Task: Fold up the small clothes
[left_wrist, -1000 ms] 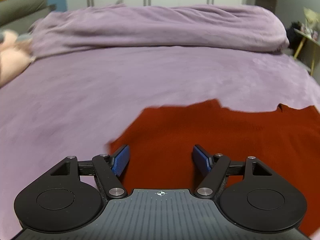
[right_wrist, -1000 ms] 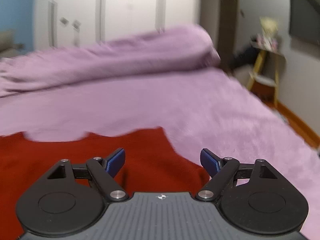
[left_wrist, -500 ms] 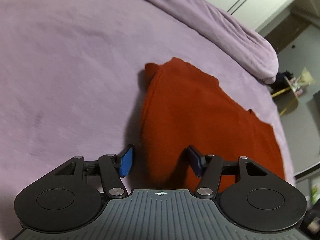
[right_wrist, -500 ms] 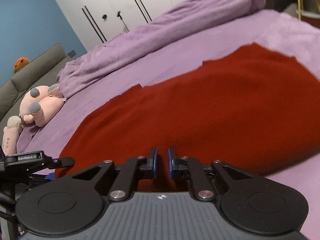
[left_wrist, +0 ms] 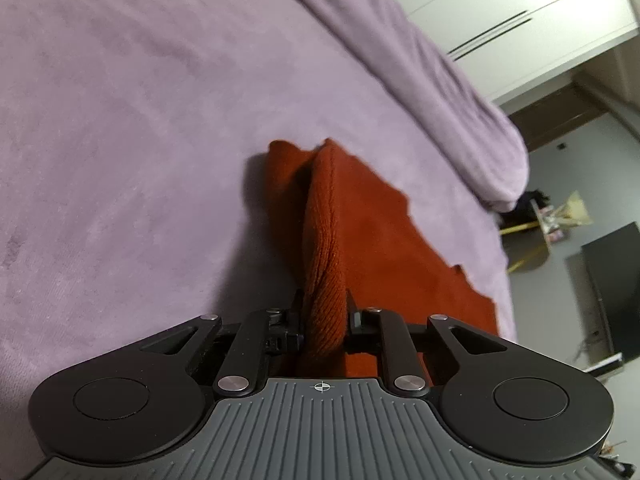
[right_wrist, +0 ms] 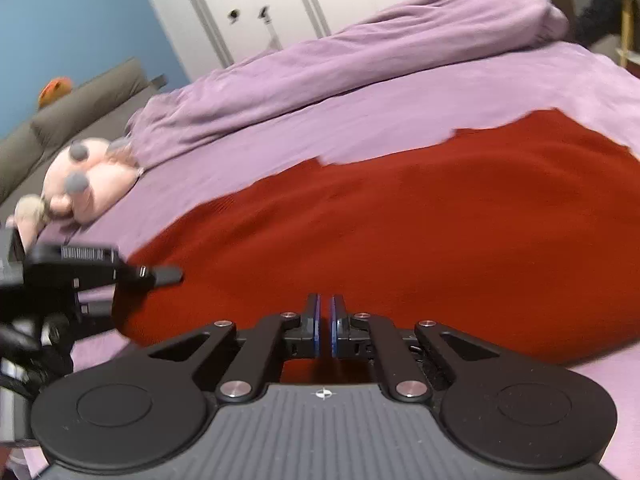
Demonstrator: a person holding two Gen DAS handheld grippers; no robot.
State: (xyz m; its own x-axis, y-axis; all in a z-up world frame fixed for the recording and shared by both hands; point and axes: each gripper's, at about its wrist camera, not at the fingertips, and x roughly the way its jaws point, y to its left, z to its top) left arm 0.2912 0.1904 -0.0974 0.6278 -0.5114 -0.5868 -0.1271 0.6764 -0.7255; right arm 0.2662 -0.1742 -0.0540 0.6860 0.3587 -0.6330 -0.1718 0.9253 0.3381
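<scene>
While a raised ridge of the red sweater (left_wrist: 324,280) is pinched in the left gripper (left_wrist: 323,312), whose jaws have just been closing, the right gripper (right_wrist: 325,326) is seen nearly shut at the sweater's near edge; whether cloth is caught cannot be told. Beyond, the sweater is spread on the purple bed (left_wrist: 120,128), with a plush toy (right_wrist: 80,184) farther off.

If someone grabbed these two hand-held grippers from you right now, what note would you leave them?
Left hand-held gripper: its jaws have just been closing and now pinch a raised ridge of the red knit garment.
Right hand-held gripper: shut at the garment's near edge; whether it has cloth is unclear.
The garment lies spread on the purple bed, a pink plush toy beyond it.
Done: grip taken. Left: every fold.
</scene>
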